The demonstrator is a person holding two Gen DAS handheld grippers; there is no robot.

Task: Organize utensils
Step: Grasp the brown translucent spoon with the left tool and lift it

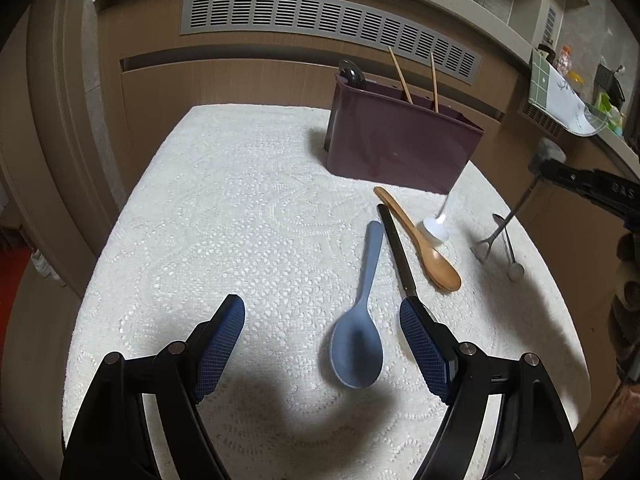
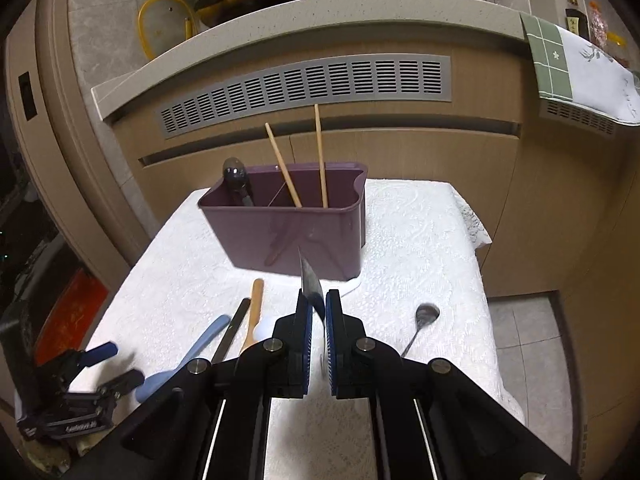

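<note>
With our right hand-held gripper [image 2: 319, 312] clamped on a metal fork [image 1: 505, 222] held above the table [image 1: 224, 200], we judge the carry step underway: next, steer it over the purple caddy [image 2: 288, 232] and release. Our left hand-held gripper [image 1: 322, 344] hangs open over the blue spoon [image 1: 358, 328].

R tool [image 2: 319, 312] clamped on fork [image 2: 310, 280]

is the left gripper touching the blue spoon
Apart. In the left wrist view the open left gripper straddles the blue spoon, with bare cloth between it and both pads.
</note>
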